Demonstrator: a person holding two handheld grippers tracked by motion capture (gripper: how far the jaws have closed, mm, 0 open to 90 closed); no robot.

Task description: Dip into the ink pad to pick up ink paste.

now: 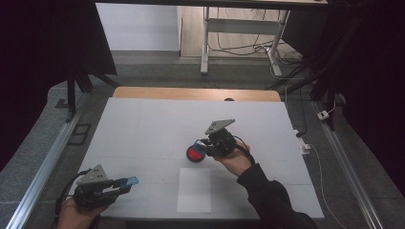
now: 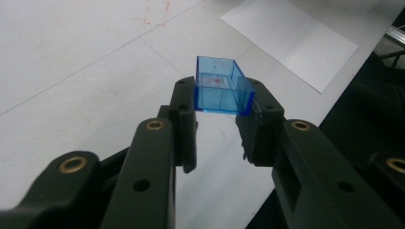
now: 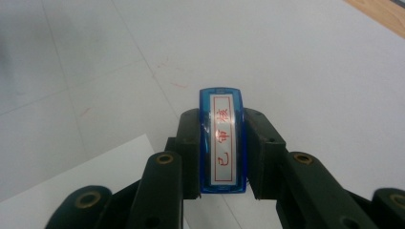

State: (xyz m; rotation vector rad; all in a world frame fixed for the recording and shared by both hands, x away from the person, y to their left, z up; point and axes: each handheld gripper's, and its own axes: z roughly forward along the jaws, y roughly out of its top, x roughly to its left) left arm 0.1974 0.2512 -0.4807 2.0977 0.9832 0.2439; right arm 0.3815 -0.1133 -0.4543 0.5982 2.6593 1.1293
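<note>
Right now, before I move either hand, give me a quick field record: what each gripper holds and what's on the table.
left gripper: shut on blue cap, a clear open box, held at the table's near left corner
right gripper: shut on stamp, blue body with a red-lettered label, gripped by its sides
stamp in high view: red round face shows just above the table, mid-table
paper: white sheet lying flat, near edge, in front of the stamp
table: white top, wooden strip at far edge
</note>
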